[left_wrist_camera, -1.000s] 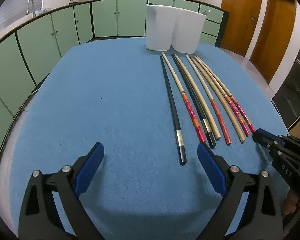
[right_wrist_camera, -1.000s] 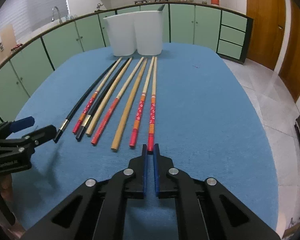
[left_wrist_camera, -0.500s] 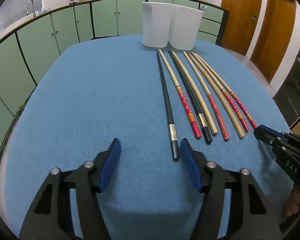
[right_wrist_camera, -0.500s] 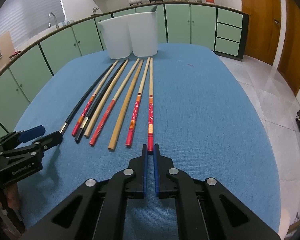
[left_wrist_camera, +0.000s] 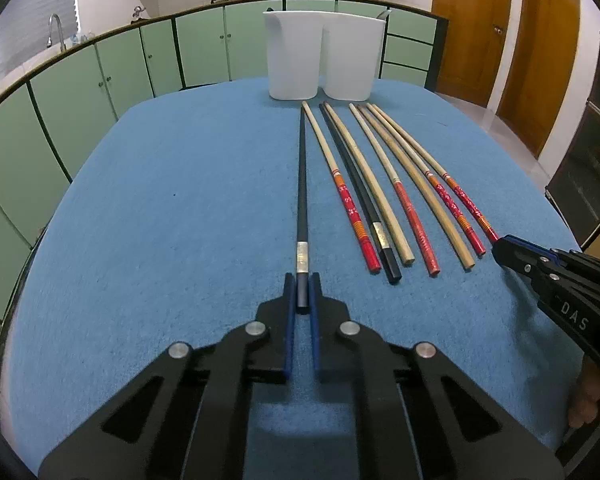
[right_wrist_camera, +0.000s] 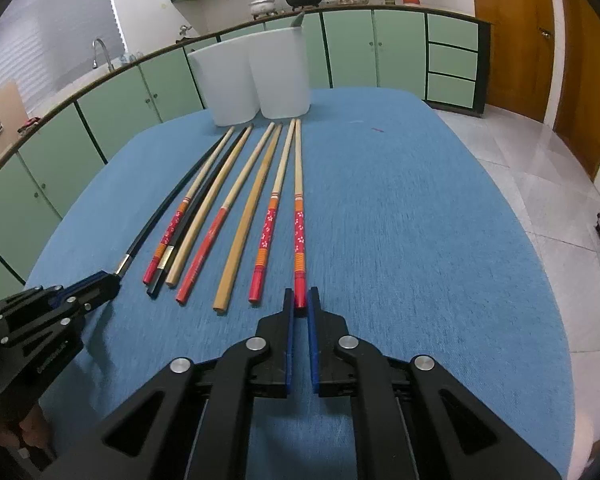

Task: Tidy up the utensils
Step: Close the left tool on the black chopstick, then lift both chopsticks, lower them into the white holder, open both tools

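Through the left wrist view, my left gripper [left_wrist_camera: 302, 289], wide open a second ago, is now pinched on the butt of the black chopstick [left_wrist_camera: 301, 184], a slim dark stick with a silver band lying leftmost on the blue cloth [left_wrist_camera: 172, 216]. Through the right wrist view, my right gripper [right_wrist_camera: 299, 303], fully closed before, now clasps the red end of the rightmost chopstick [right_wrist_camera: 299, 216], pale wood with flowered red.
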{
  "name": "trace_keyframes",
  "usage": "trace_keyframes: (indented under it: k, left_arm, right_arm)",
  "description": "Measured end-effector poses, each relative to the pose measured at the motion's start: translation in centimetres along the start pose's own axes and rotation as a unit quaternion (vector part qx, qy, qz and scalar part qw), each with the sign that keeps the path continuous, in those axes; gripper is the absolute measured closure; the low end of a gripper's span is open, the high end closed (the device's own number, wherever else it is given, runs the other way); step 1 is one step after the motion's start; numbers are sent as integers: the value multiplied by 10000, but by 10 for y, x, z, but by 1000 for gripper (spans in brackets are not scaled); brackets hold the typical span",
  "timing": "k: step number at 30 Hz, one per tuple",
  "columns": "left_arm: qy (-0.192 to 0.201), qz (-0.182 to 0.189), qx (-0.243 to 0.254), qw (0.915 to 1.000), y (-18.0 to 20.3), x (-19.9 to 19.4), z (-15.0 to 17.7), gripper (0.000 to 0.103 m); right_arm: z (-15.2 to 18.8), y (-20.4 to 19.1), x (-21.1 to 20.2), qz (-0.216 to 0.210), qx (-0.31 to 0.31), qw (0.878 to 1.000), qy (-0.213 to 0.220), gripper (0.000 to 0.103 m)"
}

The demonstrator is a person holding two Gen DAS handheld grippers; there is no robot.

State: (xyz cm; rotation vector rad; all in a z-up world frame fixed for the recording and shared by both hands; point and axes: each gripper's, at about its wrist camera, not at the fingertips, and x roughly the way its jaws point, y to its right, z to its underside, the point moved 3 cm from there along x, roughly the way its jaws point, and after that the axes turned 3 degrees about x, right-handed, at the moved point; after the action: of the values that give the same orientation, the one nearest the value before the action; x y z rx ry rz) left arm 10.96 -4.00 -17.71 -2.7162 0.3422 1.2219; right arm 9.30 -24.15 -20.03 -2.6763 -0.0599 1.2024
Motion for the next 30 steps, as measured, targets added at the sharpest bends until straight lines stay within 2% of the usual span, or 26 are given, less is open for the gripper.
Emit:
trace_keyframes:
  k: [5,9,14,21,30]
  left_arm:
    - [9,16,18,10000,-3,-5,-1,97]
    - [262,-93,173,9995,-6,-23,-12,97]
    - [753,-71,160,9970,-15,-58,-38,97]
    - [1467,-23,46,9892,-28,-103,-86,97]
    - [1833,122,-40,9830,-36,-120,-131,97]
  right_arm:
    - [-2,0,-5,64,-31,10000,13,97]
    - [-13,-2,-26,107,-169,9996,203,97]
    - [-35,-4,-59,133,-310,9980,532,97]
    - [-69,-6,-95,95,-360,9947,962,97]
    - [-125,0,-127,-240,-114,9900,1386,97]
